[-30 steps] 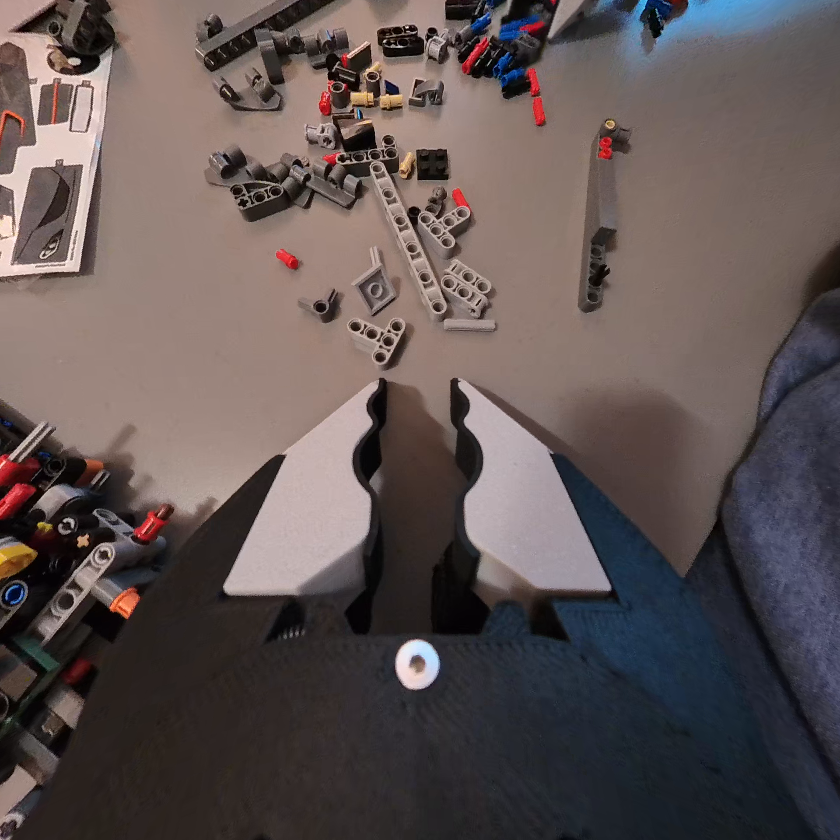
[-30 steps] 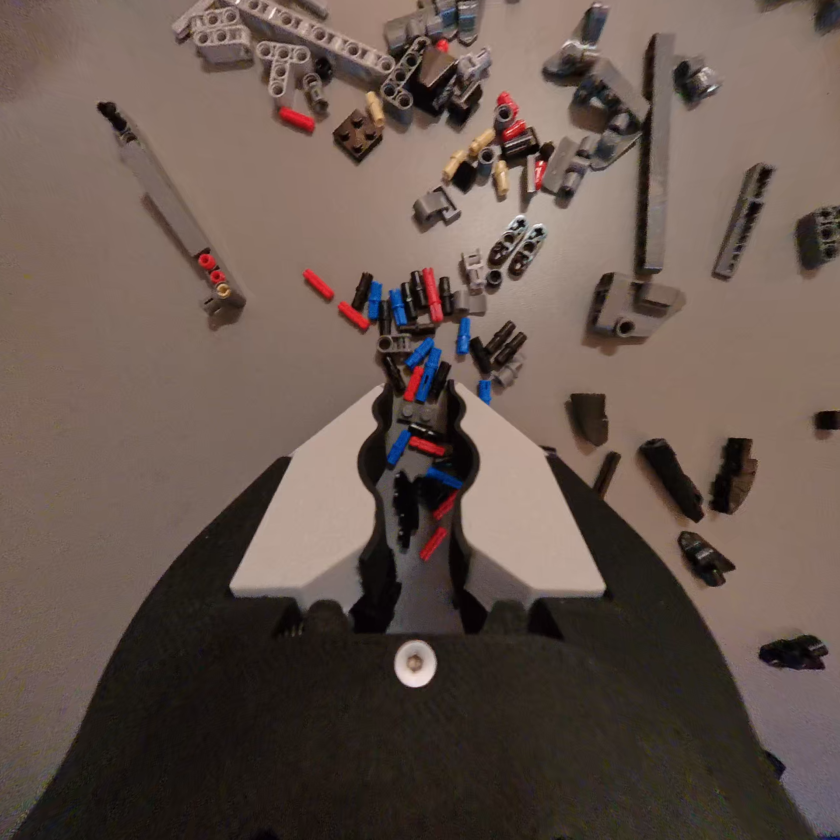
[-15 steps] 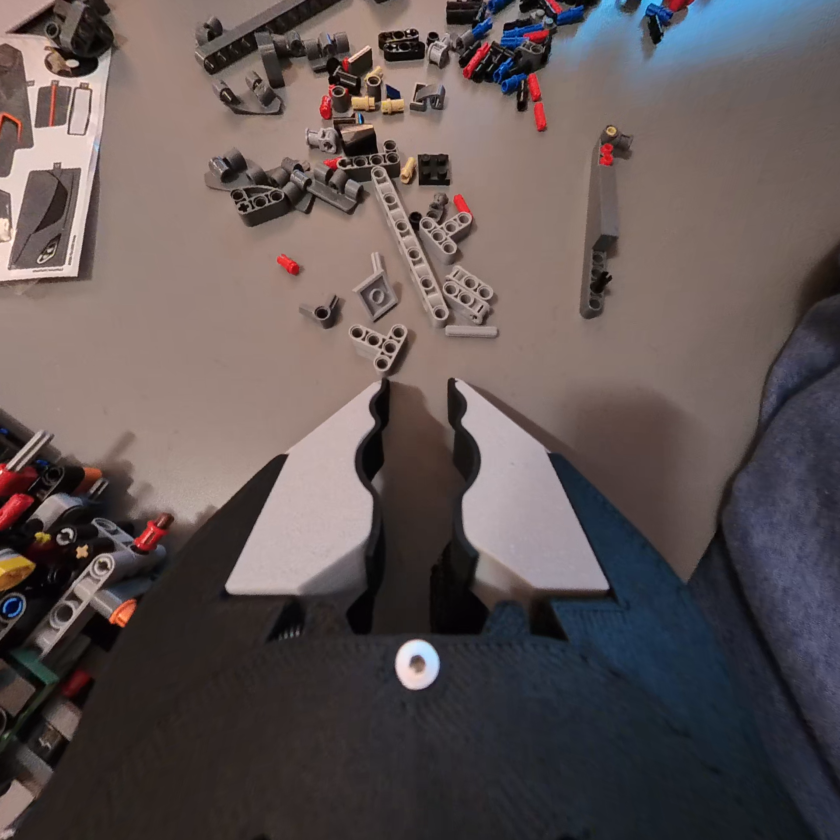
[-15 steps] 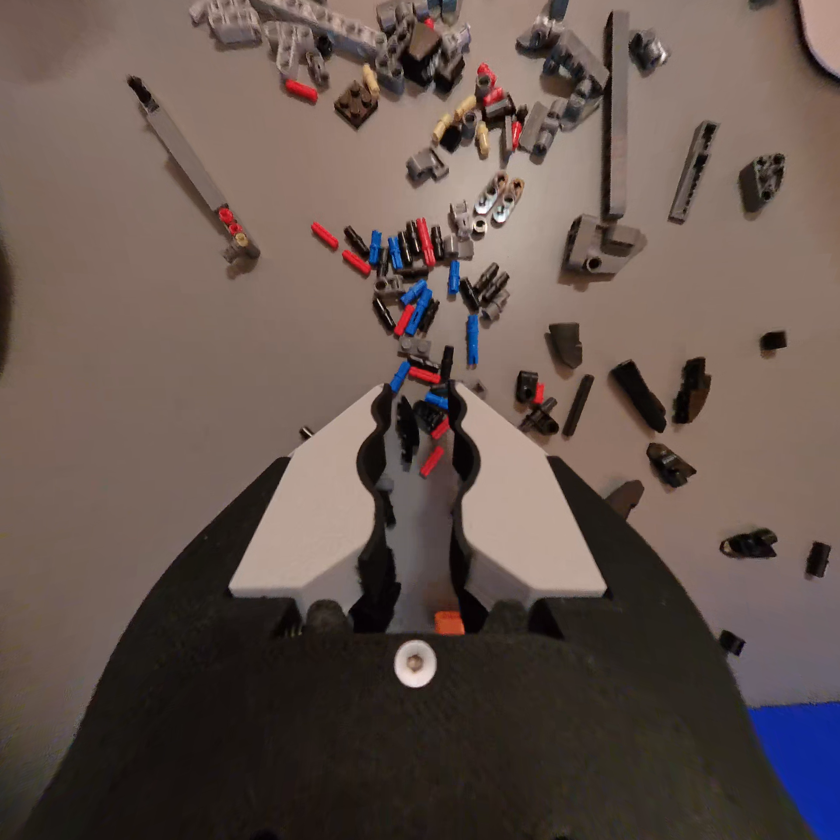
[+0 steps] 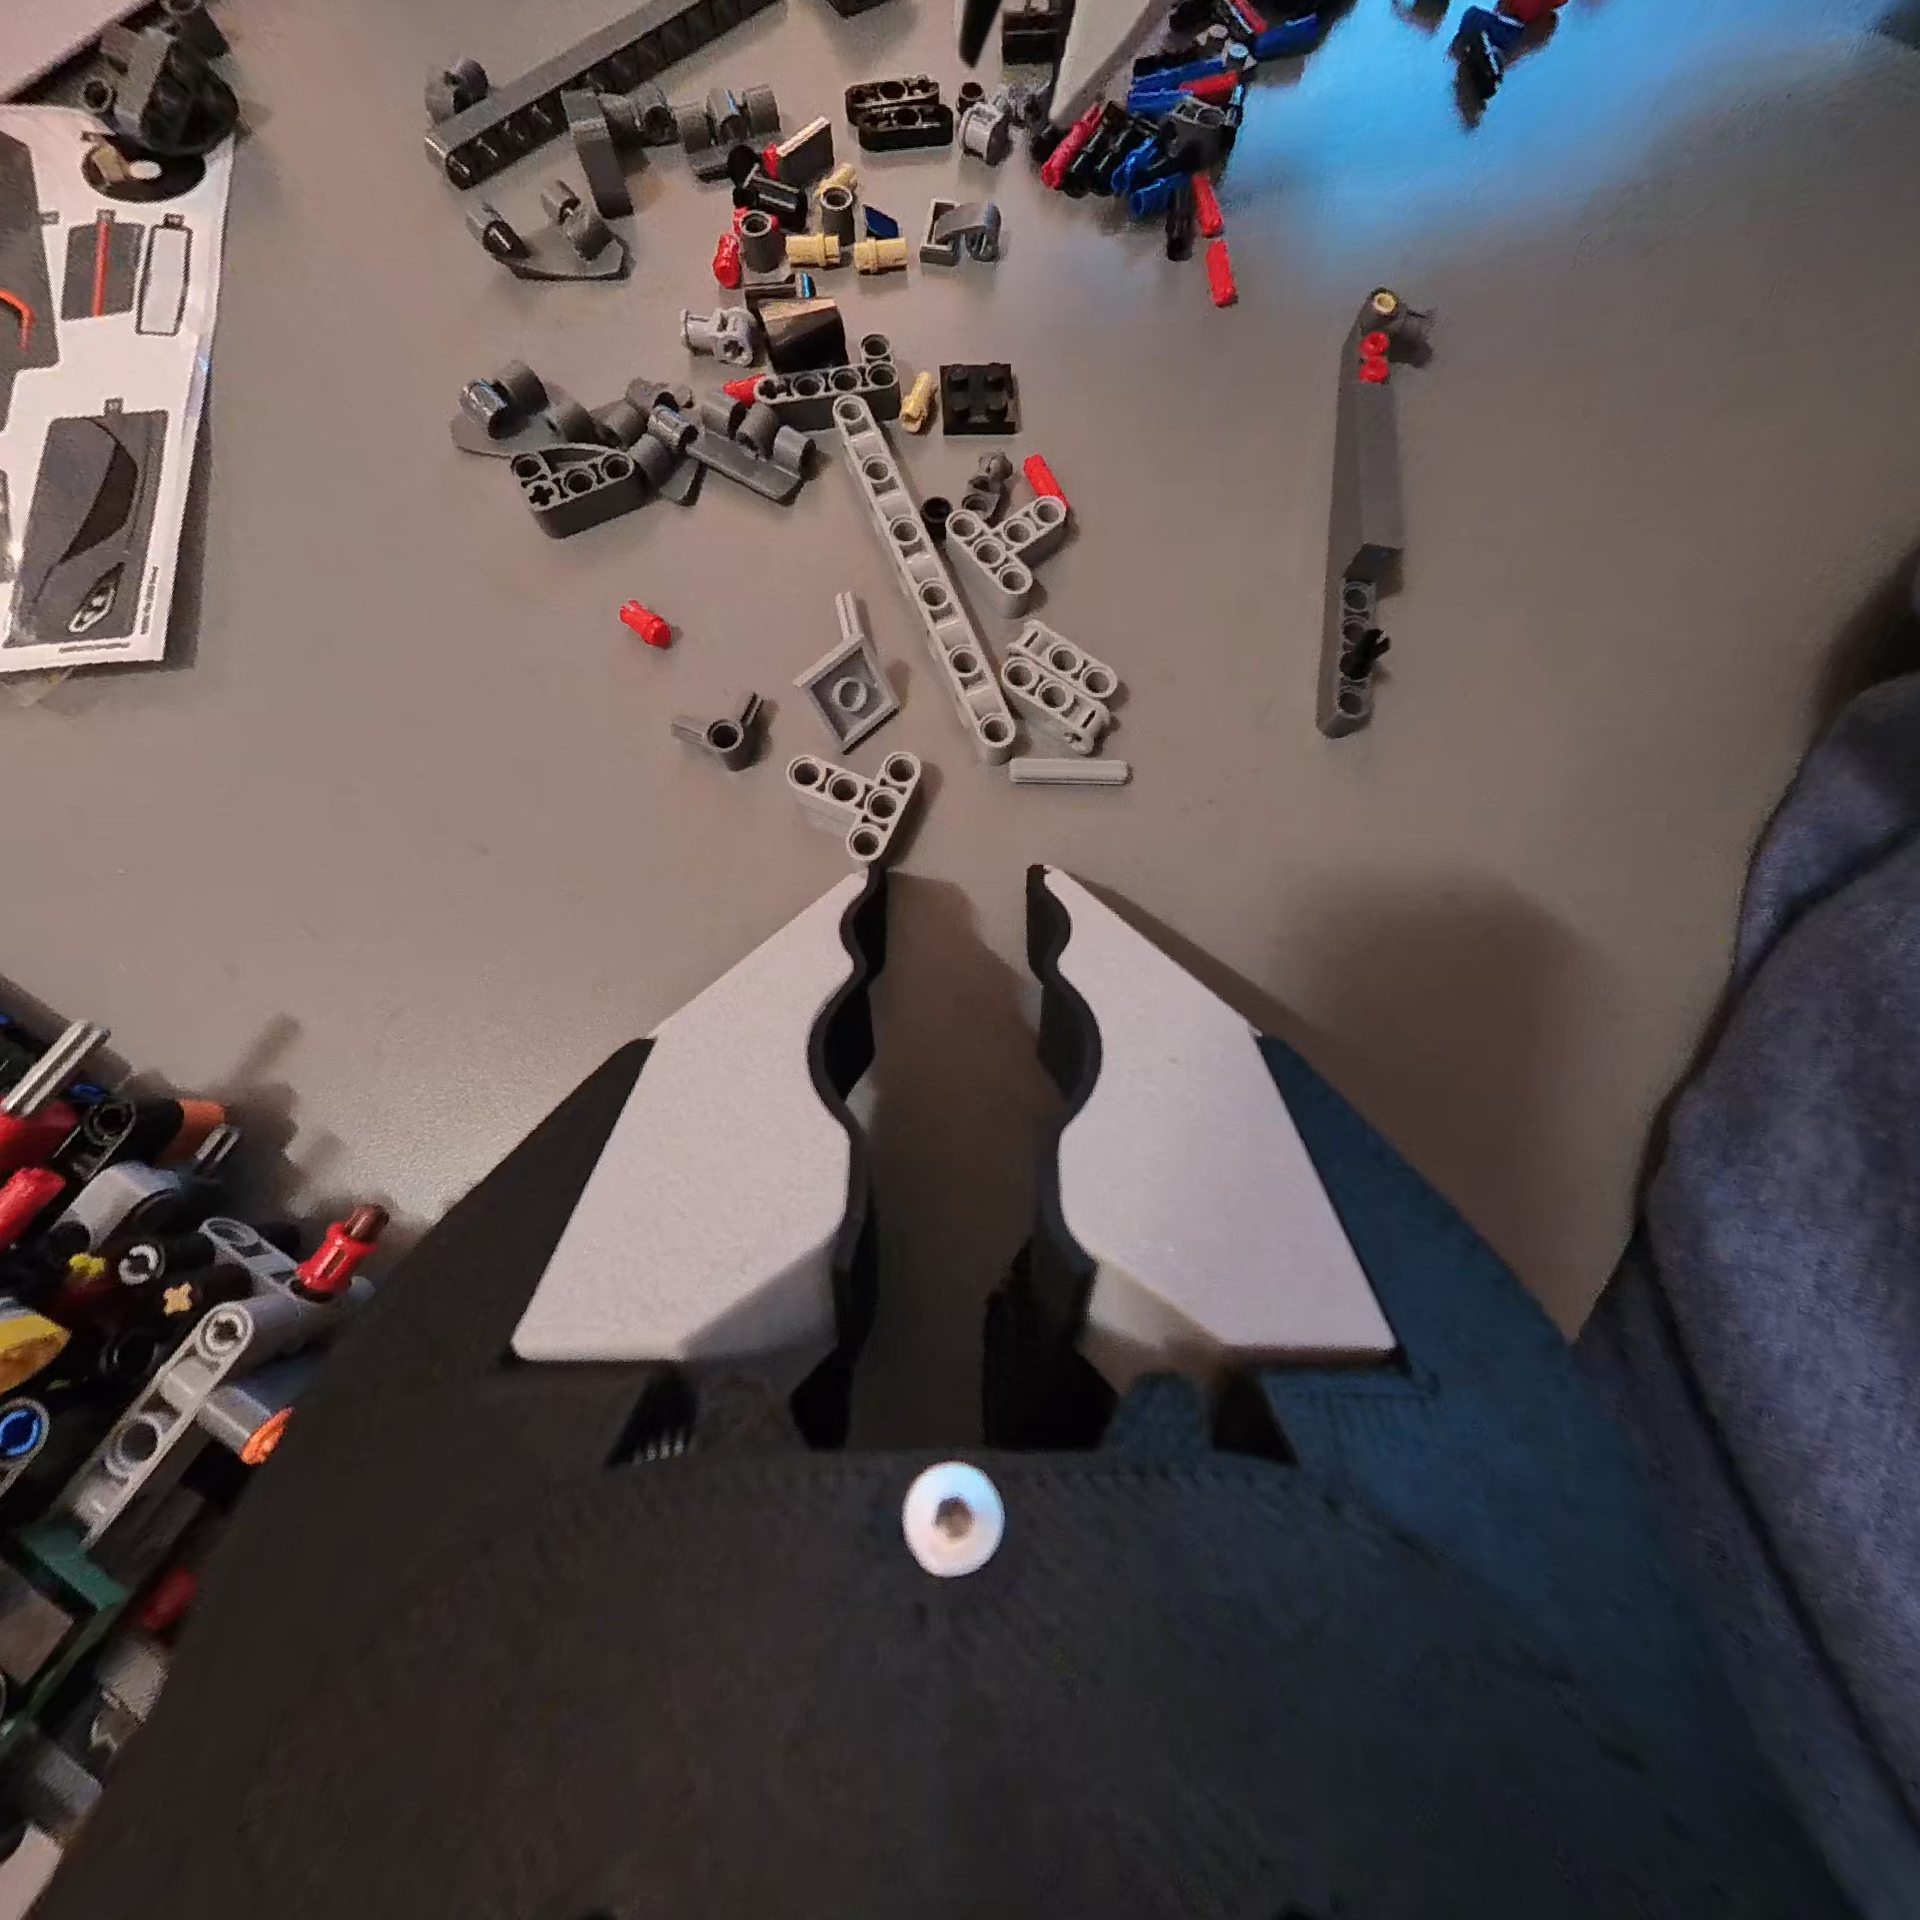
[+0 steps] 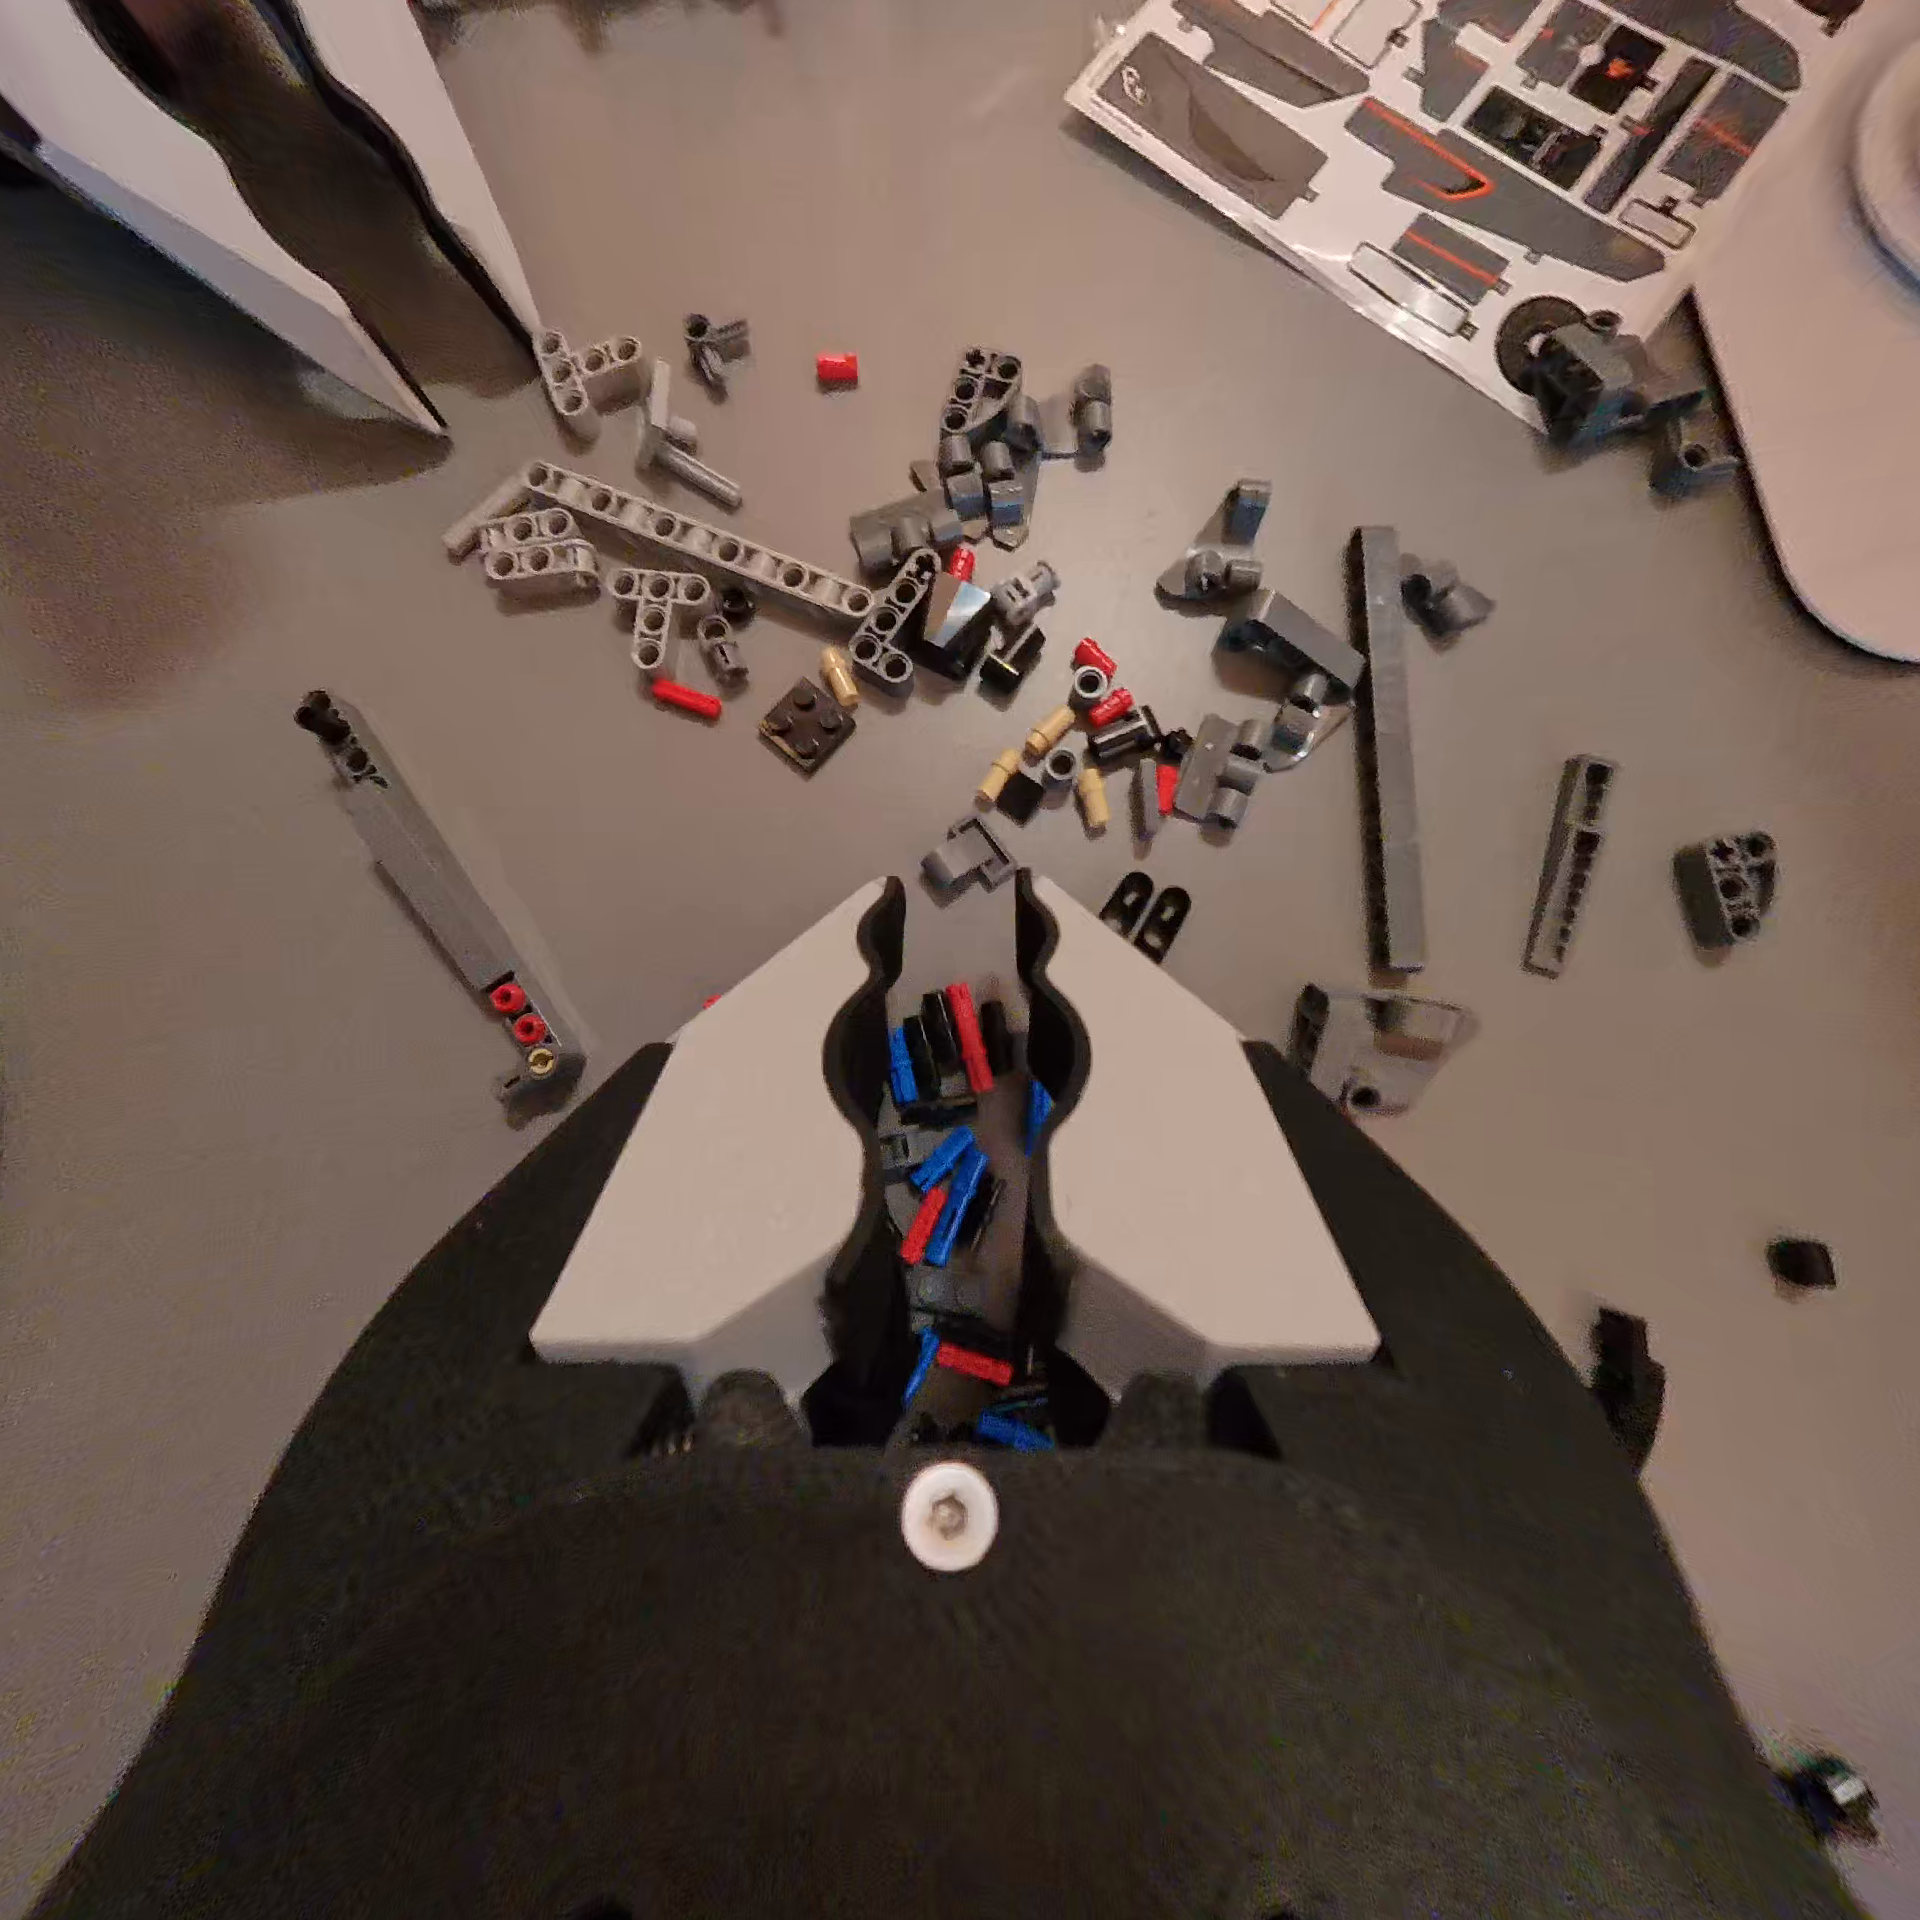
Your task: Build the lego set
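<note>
Loose lego parts lie scattered on a grey table. My left gripper (image 5: 956,883) is open and empty, low over the table, its left tip just short of a light grey T-shaped piece (image 5: 857,805). A long light grey beam (image 5: 925,582) lies beyond it. My right gripper (image 6: 958,894) is open and empty, above a heap of blue, red and black pins (image 6: 951,1049) that shows between its fingers. A small grey bracket (image 6: 966,857) lies at its tips. A long dark grey assembly with red pins (image 6: 447,894) lies to its left and also shows in the left wrist view (image 5: 1366,499).
A sticker sheet (image 5: 94,416) lies at far left, and shows in the right wrist view (image 6: 1455,156). A dense parts pile (image 5: 125,1299) sits at lower left. Blue-grey fabric (image 5: 1818,1143) borders the right. The left gripper's fingers (image 6: 125,156) show top left. A long dark beam (image 6: 1387,748) lies right. Left tips to right tips: about 15 cm.
My right gripper has moved forward over the pin heap and its view has swung towards the table's middle, bringing the left gripper and sticker sheet into view. My left gripper edged slightly towards the T-shaped piece.
</note>
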### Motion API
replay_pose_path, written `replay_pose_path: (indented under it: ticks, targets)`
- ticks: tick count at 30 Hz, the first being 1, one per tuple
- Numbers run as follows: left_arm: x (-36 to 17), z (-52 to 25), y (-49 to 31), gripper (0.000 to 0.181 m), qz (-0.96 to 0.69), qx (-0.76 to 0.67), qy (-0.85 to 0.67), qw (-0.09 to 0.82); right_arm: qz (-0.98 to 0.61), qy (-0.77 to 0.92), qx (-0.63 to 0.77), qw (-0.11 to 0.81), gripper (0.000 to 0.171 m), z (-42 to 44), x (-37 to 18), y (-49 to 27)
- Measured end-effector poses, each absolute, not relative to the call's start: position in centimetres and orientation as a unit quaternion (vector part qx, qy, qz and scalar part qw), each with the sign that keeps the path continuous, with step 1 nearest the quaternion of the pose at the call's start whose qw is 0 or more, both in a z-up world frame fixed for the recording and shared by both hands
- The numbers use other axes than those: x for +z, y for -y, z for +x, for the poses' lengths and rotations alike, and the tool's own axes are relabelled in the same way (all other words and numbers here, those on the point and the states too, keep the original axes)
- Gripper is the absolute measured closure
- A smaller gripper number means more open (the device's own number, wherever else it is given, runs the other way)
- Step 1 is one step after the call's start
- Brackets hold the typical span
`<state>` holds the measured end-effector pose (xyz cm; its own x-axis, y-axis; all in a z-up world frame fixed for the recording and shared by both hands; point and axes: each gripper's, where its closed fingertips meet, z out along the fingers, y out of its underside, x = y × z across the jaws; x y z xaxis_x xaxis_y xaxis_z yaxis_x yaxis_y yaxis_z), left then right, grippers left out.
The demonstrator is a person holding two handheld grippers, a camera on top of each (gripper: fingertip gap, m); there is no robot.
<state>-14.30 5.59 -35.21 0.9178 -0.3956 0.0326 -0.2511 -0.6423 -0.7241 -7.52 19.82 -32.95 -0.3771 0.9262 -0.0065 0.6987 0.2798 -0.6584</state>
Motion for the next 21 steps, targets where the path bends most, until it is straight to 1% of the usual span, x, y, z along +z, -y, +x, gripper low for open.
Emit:
replay_pose_path:
  ticks: [1, 3, 8, 9, 13, 16, 18, 20, 21]
  targets:
    - [-35.2, -14.3, -5.6, 0.156, -0.901, -0.099, -0.178, 0.383, -0.517, 0.782, 0.292, 0.191, 0.151, -7.6, -33.2, -19.7]
    - [-35.2, -14.3, -5.6, 0.157, -0.901, -0.105, -0.176, 0.382, -0.512, 0.791, 0.279, 0.187, 0.149, -8.0, -33.9, -19.8]
    - [-35.2, -14.3, -5.6, 0.156, -0.901, -0.099, -0.18, 0.382, -0.529, 0.788, 0.265, 0.172, 0.154, -8.7, -34.9, -19.4]
    - [-35.2, -14.3, -5.6, 0.157, -0.901, -0.099, -0.179, 0.382, -0.53, 0.788, 0.262, 0.174, 0.159, -8.8, -35.0, -19.3]
    - [-35.2, -14.3, -5.7, 0.157, -0.901, -0.105, -0.176, 0.382, -0.525, 0.789, 0.248, 0.201, 0.159, -8.7, -34.6, -19.4]
    - [-35.2, -14.3, -5.7, 0.157, -0.901, -0.105, -0.177, 0.382, -0.537, 0.78, 0.256, 0.194, 0.155, -8.0, -34.0, -19.4]
    - [-35.2, -14.3, -5.7, 0.157, -0.901, -0.105, -0.177, 0.382, -0.527, 0.79, 0.255, 0.182, 0.171, -7.2, -34.0, -18.9]
    - [-35.2, -14.3, -5.6, 0.157, -0.901, -0.105, -0.177, 0.382, -0.528, 0.796, 0.248, 0.159, 0.17, -6.5, -34.4, -18.6]
    - [-35.2, -14.2, -5.6, 0.157, -0.901, -0.105, -0.177, 0.382, -0.531, 0.794, 0.246, 0.162, 0.16, -6.6, -34.3, -18.8]
